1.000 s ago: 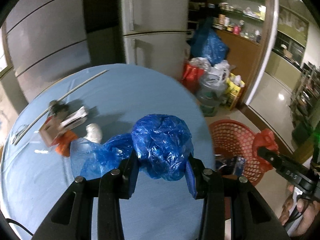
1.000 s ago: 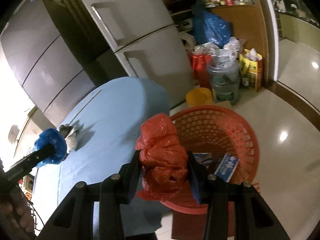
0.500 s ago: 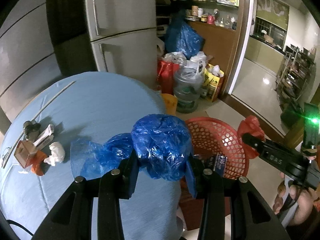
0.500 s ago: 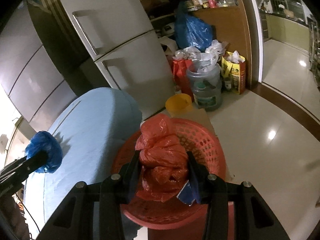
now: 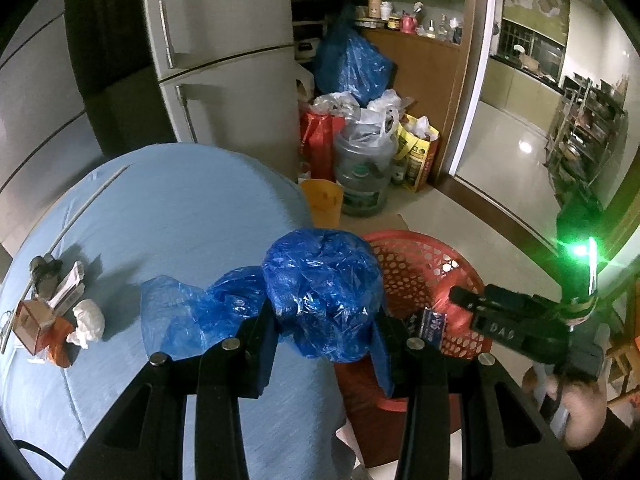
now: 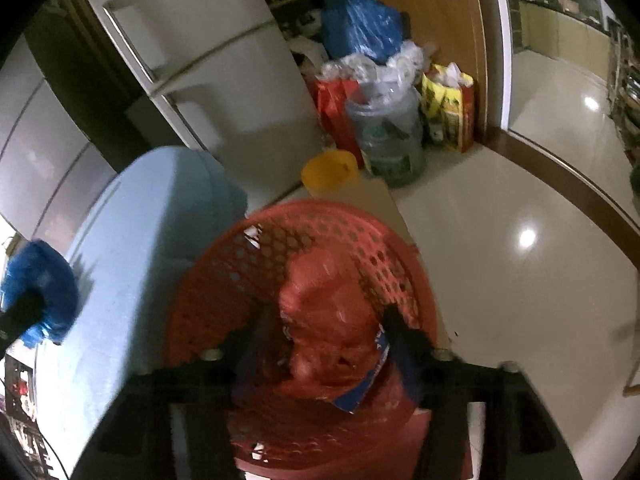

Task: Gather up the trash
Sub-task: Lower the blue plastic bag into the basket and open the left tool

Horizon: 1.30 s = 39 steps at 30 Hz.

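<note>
A red perforated basket (image 6: 304, 240) is seen on the floor beside the blue-covered table (image 5: 180, 216); a blue printed packet (image 5: 432, 326) lies in it, its text unreadable. "DAS" is read on the right gripper (image 5: 460, 300) body. The left gripper (image 5: 324, 332) is clamped on a crumpled blue plastic bag (image 5: 324, 292) at the table's edge. The right gripper (image 6: 324, 332) is spread wider than half a second ago; the red plastic bag (image 6: 328, 312), then pinched between its fingers, is now seen inside the basket, contact blurred.
</note>
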Available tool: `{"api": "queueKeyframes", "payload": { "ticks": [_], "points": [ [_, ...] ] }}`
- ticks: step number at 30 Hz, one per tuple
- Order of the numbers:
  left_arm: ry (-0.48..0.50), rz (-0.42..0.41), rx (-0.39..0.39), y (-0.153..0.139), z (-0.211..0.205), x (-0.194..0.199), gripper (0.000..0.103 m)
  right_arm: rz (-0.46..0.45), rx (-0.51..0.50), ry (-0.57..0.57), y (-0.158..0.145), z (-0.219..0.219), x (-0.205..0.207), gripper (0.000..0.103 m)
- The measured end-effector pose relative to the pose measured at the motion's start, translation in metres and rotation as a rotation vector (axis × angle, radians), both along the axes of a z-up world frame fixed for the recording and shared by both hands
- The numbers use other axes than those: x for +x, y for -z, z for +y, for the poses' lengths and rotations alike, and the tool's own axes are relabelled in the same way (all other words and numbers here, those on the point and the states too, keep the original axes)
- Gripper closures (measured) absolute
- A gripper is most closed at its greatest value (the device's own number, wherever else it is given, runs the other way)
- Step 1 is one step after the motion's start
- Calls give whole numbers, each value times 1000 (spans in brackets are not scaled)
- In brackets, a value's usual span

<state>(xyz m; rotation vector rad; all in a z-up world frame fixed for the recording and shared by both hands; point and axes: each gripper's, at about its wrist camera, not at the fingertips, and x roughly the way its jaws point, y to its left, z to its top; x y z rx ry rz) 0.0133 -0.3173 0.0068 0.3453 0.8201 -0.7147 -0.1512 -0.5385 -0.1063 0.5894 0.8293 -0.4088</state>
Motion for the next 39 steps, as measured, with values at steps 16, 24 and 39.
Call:
{"api": "queueKeyframes", "payload": {
  "ticks": [16,24,39],
  "points": [
    [73,25,22,7,-38,-6,61,-83,-3,99,-29,-11,-31,34],
    [114,77,50,21,-67,-2,59,-112,-8,132,-42,-12,-46,34],
    [102,118,51,29,-65,5,31,-119,-35,143,-61,-4,-56,34]
  ]
}}
